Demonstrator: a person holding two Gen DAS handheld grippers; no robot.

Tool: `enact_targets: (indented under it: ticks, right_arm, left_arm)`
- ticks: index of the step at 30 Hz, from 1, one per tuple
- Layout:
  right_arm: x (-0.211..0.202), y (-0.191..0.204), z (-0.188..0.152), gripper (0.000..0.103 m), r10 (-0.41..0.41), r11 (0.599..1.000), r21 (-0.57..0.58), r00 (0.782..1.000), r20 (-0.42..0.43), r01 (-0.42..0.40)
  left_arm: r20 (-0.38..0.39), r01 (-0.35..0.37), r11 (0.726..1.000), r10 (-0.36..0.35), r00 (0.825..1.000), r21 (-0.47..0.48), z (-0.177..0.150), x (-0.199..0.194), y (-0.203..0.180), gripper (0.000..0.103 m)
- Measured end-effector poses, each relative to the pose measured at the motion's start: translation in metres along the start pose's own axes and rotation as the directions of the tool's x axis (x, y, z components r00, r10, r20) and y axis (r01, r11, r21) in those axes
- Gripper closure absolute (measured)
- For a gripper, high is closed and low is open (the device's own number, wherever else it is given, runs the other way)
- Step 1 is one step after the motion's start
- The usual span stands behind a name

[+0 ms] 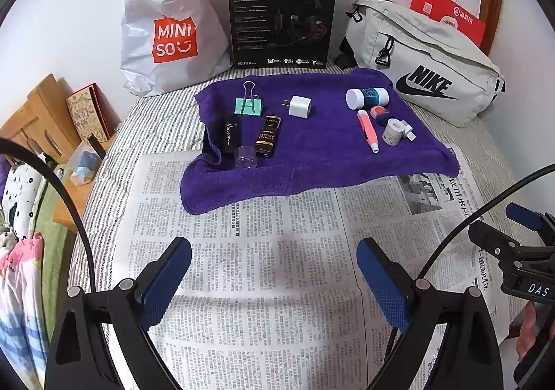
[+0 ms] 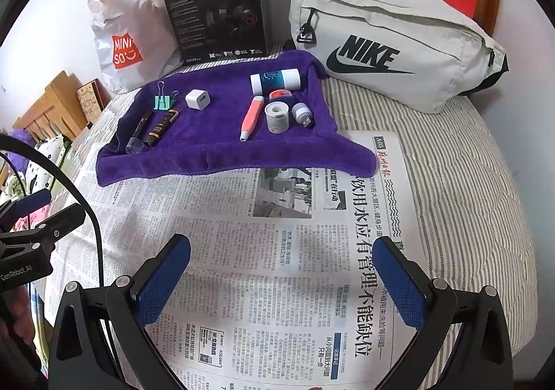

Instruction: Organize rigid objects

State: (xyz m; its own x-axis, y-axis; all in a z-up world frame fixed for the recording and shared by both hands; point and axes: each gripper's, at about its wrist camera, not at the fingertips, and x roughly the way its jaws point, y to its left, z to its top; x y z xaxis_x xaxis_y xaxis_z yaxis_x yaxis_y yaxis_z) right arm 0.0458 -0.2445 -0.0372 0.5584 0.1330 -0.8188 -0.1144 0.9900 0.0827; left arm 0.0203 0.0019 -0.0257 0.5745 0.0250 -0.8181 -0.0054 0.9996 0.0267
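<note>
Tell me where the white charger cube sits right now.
The white charger cube lies on the purple towel, left of centre in both views, between the green binder clip and the white-capped bottle.

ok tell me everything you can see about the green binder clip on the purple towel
The binder clip has a mint-green body that looks like painted metal and two silver wire handles. One handle stands up, looping away from the camera; the other seems folded down. It rests on the purple towel near its far left corner, left of the white charger cube and behind the black case, apart from both. Neither gripper is near it.
</note>
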Motion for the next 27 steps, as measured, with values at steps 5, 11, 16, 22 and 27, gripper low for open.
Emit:
enact_targets:
  ticks: [5, 11, 16, 22, 27]
  right_arm:
    - [-0.0001, 0.0007, -0.0002, 0.0, -0.003, 1.0, -0.005, 1.0, -0.002, 0.003]
    - [-0.0011, 0.0012, -0.0014, 0.0, -0.008, 1.0, -0.005, 1.0, -0.003, 0.008]
    - [-0.0013, 0.0018, -0.0016, 0.0, -0.01, 1.0, -0.005, 1.0, -0.004, 0.01]
    - [-0.0011, 0.0025, -0.001, 0.0, -0.015, 1.0, -0.009, 1.0, -0.003, 0.015]
    - [-0.0014, 0.0033, -0.0004, 0.0, -0.017, 1.0, -0.01, 1.0, -0.005, 0.017]
  left_arm:
    - [0.002, 0.001, 1.0, -0.001, 1.0, 0.0, -0.0001, -0.0009, 0.0013, 0.006]
    - [0.0, -0.001, 1.0, 0.001, 1.0, -0.002, -0.0005, -0.0007, 0.0031, 0.006]
    - [0.0, 0.0, 1.0, 0.0, 1.0, -0.001, -0.0004, -0.0014, 0.002, 0.006]
    - [0.005, 0.004, 1.0, -0.004, 1.0, 0.0, 0.0, -0.0038, 0.0003, 0.006]
    - [0.012, 0.005, 1.0, -0.005, 1.0, -0.002, 0.0001, -0.0066, -0.0007, 0.006]
